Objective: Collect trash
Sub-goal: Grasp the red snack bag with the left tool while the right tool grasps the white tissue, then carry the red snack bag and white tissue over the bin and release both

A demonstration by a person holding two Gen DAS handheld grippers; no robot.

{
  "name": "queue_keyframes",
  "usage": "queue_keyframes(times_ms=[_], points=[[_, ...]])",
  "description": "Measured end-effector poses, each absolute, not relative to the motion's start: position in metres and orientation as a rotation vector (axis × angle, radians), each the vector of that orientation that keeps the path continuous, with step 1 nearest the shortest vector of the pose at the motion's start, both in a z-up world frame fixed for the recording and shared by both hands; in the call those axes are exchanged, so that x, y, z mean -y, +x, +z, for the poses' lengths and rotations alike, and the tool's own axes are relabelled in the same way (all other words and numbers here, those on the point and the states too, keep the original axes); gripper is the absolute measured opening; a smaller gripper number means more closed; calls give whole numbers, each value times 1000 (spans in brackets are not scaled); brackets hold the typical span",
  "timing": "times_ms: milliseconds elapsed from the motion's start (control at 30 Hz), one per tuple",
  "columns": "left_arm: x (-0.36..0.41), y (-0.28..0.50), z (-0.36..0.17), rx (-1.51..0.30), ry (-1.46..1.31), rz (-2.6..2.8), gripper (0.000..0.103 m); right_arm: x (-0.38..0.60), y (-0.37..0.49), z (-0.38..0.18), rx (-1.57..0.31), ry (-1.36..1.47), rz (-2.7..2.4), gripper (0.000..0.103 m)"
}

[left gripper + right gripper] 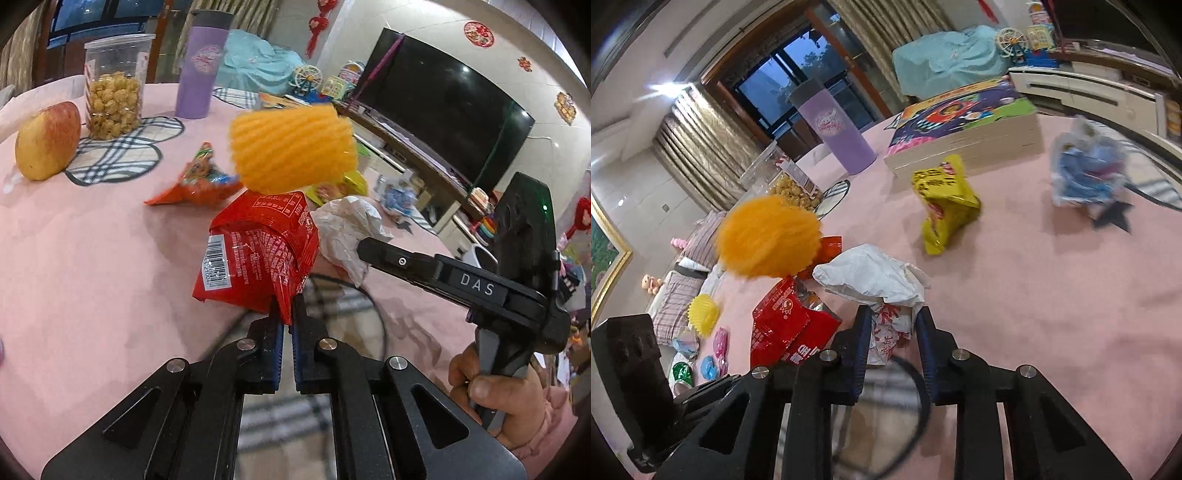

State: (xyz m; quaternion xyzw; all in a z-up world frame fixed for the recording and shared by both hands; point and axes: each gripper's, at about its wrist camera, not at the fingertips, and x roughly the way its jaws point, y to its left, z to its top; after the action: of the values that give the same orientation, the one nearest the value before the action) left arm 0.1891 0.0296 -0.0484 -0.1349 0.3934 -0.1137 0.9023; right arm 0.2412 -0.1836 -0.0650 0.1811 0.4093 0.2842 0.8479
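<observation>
Left hand-held gripper (287,314) clamped on red wrapper (258,254); right hand-held gripper (892,325) pinching crumpled white paper (875,277), both just above pink counter (92,258). Best lifted slowly, grips firm, clear of orange foam net (291,147).

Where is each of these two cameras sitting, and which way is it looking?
Left wrist: on the left gripper, looking along its fingers across the pink table; it pinches a red wrapper; the right gripper and hand show.
Right wrist: on the right gripper, facing the window; it clamps crumpled paper.
Shared: wrapper, paper, orange foam net, purple cup.
</observation>
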Motion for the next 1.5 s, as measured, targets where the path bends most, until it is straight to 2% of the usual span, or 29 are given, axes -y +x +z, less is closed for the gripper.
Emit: queue_keyframes(times_ms=[600, 1500], points=[[35, 162, -33, -805, -233, -358, 3, 268, 177, -55, -810, 438, 461, 22], [156, 160, -17, -811, -99, -571, 3, 384, 132, -45, -713, 535, 249, 22]])
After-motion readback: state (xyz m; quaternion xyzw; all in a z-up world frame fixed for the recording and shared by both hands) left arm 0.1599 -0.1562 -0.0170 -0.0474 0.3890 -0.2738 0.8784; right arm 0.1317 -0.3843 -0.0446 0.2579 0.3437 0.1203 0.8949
